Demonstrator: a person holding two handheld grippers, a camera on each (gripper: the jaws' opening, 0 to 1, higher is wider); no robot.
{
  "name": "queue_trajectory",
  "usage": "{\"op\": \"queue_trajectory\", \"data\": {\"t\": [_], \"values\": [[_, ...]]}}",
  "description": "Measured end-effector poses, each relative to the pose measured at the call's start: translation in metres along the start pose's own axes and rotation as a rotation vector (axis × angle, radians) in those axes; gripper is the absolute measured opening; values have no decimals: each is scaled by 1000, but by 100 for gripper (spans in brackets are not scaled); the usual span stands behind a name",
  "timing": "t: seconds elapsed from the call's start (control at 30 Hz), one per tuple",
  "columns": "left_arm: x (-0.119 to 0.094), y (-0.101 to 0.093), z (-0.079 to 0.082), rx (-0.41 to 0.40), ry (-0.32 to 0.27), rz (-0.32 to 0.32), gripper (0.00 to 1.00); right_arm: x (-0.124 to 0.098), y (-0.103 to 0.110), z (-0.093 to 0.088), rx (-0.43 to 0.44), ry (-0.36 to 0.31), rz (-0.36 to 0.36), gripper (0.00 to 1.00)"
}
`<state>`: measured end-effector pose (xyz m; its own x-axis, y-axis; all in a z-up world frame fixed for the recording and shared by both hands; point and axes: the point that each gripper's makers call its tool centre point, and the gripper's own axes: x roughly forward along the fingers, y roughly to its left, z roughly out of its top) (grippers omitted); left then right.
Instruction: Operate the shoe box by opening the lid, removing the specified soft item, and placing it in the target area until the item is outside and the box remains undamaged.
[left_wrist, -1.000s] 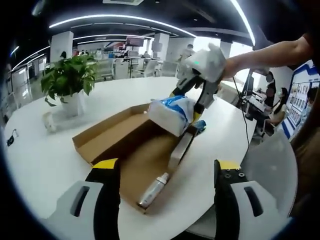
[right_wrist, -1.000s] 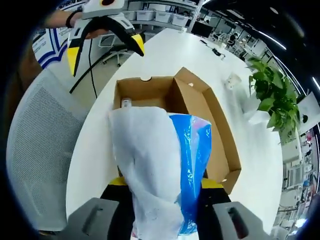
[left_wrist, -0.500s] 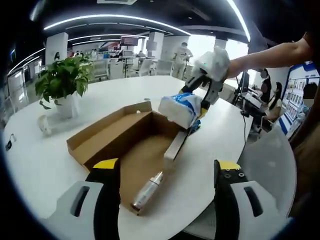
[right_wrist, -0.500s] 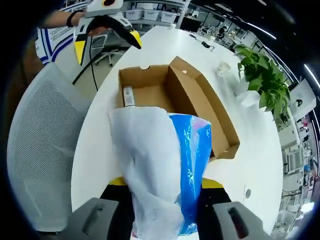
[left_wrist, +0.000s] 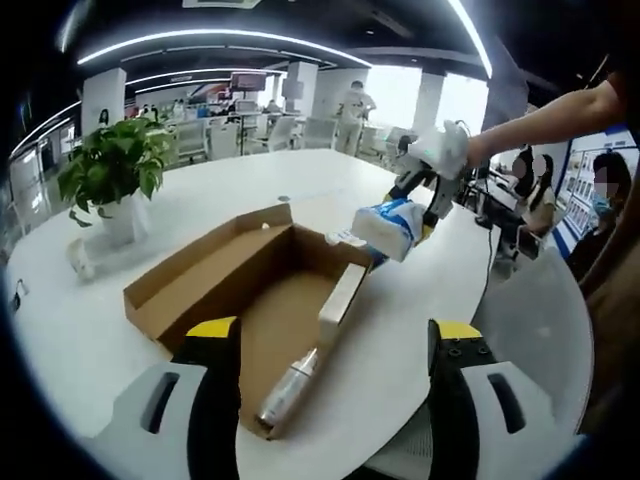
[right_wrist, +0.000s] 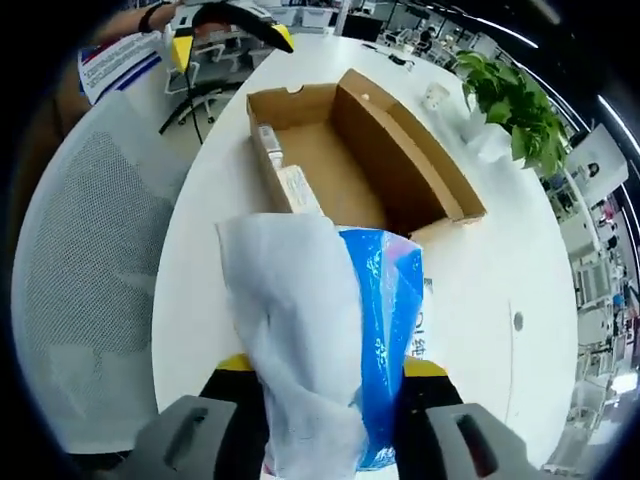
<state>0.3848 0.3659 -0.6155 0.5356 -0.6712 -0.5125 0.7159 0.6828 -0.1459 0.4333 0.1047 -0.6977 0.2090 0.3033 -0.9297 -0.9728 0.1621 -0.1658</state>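
- The soft white-and-blue pack (right_wrist: 320, 340) is clamped between the jaws of the right hand-held gripper (right_wrist: 320, 375). It hangs in the air above the white bench (right_wrist: 470, 260), outside the shoe box (right_wrist: 350, 150) and just beyond its far right corner in the left gripper view.
- The cardboard shoe box sits open on the bench, its lid (left_wrist: 195, 270) folded back on the left. A silvery bottle (left_wrist: 287, 388) lies inside at the near end.
- The left hand-held gripper (left_wrist: 330, 345) has its jaws spread wide, gripping nothing, near the box's near end.
- A potted plant (left_wrist: 108, 175) stands far left on the bench.
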Motion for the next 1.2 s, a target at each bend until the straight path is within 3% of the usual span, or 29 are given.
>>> {"op": "queue_trajectory", "data": {"t": [0.27, 0.57, 0.87, 1.2], "values": [[6, -2, 1, 6, 12, -8, 77, -3, 9, -53, 33, 62, -6, 46], [11, -4, 0, 8, 31, -13, 76, -9, 7, -94, 65, 103, -25, 47], [15, -5, 3, 6, 44, -12, 76, -13, -4, -129, 90, 141, -32, 47], [17, -3, 6, -23, 43, 7, 76, -13, -35, -147, 79, 166, -49, 48]]}}
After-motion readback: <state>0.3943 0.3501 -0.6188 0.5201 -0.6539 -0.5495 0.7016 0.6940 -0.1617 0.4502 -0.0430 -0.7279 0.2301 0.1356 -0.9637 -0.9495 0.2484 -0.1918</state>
